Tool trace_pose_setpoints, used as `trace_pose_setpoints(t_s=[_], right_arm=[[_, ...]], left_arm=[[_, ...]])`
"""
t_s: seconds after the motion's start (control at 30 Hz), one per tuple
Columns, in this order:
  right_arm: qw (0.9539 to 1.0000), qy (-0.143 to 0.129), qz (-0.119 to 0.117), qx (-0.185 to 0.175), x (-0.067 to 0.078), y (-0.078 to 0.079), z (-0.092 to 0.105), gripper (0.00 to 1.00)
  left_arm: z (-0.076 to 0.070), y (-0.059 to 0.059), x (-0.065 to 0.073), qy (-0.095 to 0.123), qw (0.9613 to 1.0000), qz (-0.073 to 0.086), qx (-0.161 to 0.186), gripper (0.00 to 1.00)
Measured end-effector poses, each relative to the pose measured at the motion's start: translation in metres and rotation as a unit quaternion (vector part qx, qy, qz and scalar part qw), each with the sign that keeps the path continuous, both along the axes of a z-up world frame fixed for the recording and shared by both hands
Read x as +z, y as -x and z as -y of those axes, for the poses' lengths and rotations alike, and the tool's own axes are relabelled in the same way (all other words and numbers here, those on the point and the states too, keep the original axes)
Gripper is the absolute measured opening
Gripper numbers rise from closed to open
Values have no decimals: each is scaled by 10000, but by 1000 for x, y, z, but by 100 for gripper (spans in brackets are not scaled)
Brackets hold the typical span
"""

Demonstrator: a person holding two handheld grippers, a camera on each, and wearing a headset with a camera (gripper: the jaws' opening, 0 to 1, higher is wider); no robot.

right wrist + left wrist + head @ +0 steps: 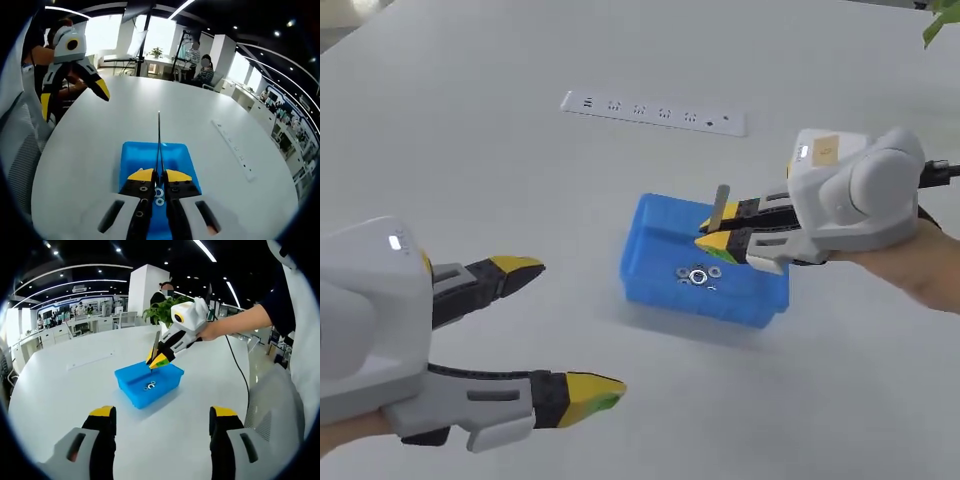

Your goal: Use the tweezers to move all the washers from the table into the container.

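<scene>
Looks down in the head view on a white table (470,160) with a blue container (642,270) just right of centre. Shows a small cluster of metal washers (698,276) lying together on the container's floor. Puts the right gripper (705,235) at 3 o'clock, held in a hand over the container, yellow-tipped jaws pinched tight on a slim pair of tweezers (721,205), the metal strip rising from the jaw tips toward 12 o'clock. Cannot tell whether the tweezers touch the washers. Places the left gripper (575,328) at 8 o'clock, well apart from the container, jaws spread wide with nothing between them. Adds a long white power strip (653,113) flat on the table at 12 o'clock. Repeats the scene in the left gripper view, with the container at centre past the two parted jaws and the right gripper tilted down over it from 1 o'clock. Looks, in the right gripper view, straight along the tweezers over the container, with the washers near 6 o'clock.
</scene>
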State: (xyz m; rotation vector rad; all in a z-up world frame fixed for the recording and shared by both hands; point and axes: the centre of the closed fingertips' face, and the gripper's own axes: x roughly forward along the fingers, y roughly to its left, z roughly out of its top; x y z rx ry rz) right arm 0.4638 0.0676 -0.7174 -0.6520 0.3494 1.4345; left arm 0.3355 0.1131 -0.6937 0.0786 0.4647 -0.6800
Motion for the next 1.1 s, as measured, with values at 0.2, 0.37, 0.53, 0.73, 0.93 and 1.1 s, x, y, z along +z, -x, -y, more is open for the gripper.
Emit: trace_pose_setpoints(t_s=[0.2, 0.37, 0.53, 0.73, 0.93, 1.1], right_arm=[[9994, -255, 31, 220, 33, 27, -3, 7], [9989, -203, 7, 415, 41, 55, 1, 7], [9985, 63, -102, 539, 28, 82, 15, 8], [9964, 485, -196, 671, 5, 108, 30, 8], [9935, 804, -238, 776, -11, 125, 38, 8], [9919, 897, -234, 867, -12, 132, 41, 8]], left_arm=[[-4, 3, 4, -49, 10000, 65, -28, 80], [-7, -3, 20, 2, 9992, 351, 174, 70], [10, -5, 33, 65, 9986, 505, -137, 69], [53, 1, 38, -234, 9928, 669, -964, 63], [91, 5, 40, -480, 9801, 617, -1827, 44], [109, 7, 49, -492, 9694, 692, -2301, 30]])
